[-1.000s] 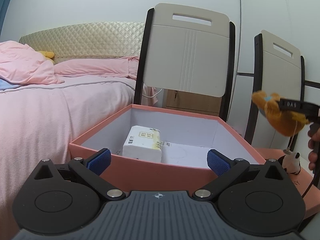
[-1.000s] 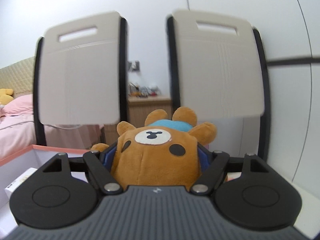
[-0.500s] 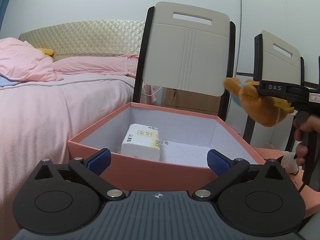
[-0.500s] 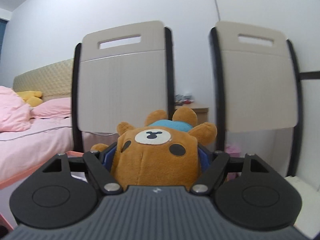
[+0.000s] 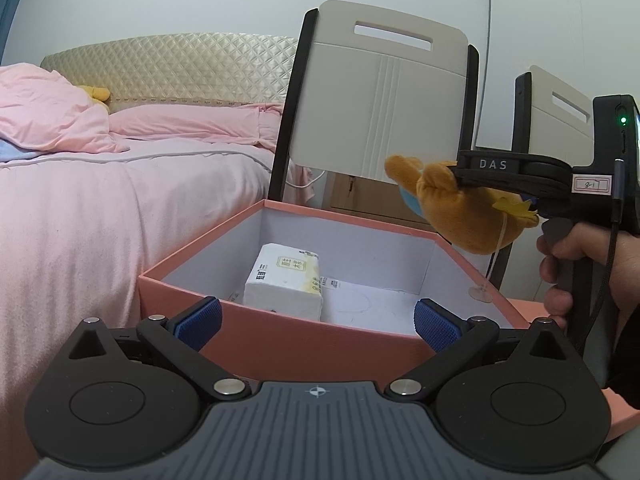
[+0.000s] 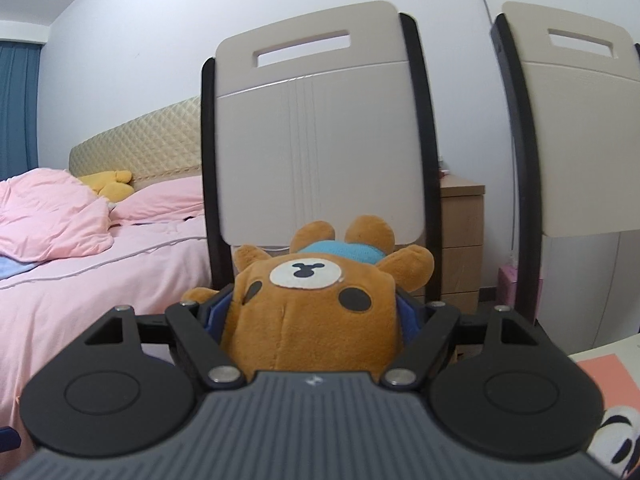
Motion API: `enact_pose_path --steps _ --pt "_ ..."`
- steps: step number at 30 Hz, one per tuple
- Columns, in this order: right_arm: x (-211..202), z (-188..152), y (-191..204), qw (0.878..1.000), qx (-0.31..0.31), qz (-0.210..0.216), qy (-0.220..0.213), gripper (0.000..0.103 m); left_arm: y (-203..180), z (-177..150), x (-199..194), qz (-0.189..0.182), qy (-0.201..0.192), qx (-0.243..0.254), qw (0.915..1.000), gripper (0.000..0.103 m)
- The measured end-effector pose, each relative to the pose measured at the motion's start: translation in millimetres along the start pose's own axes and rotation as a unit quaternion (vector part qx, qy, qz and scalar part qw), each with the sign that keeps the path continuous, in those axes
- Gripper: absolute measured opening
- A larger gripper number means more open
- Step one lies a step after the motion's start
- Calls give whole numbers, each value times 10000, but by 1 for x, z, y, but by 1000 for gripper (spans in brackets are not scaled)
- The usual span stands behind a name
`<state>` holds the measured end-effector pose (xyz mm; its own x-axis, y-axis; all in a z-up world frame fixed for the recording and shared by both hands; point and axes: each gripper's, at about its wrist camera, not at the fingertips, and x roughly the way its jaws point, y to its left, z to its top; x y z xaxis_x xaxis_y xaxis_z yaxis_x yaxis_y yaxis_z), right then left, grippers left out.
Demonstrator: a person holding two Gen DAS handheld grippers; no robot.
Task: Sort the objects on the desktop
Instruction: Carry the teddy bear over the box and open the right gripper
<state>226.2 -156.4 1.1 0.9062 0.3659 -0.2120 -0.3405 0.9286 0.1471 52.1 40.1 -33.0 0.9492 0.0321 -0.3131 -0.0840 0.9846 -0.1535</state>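
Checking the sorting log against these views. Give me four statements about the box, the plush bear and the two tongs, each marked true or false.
1. The right tongs are shut on the plush bear. True.
2. The left tongs hold the tissue pack. False: they are open and hold nothing.
3. The bear already lies in the pink box. False: it hangs in the air above the box's right rim.
4. The tissue pack lies inside the box. True.
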Motion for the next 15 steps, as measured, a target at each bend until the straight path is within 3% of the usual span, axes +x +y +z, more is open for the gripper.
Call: enact_pose_path --steps 7,9,15 --pt "8 -2 6 9999 19 90 40 80 -1 -1 0 3 0 2 10000 103" --pt "11 -4 7 9999 10 102 66 92 -1 -1 0 1 0 16 10000 103" --pt "11 -6 4 10000 -37 16 53 103 -2 -2 1 7 -6 37 10000 103"
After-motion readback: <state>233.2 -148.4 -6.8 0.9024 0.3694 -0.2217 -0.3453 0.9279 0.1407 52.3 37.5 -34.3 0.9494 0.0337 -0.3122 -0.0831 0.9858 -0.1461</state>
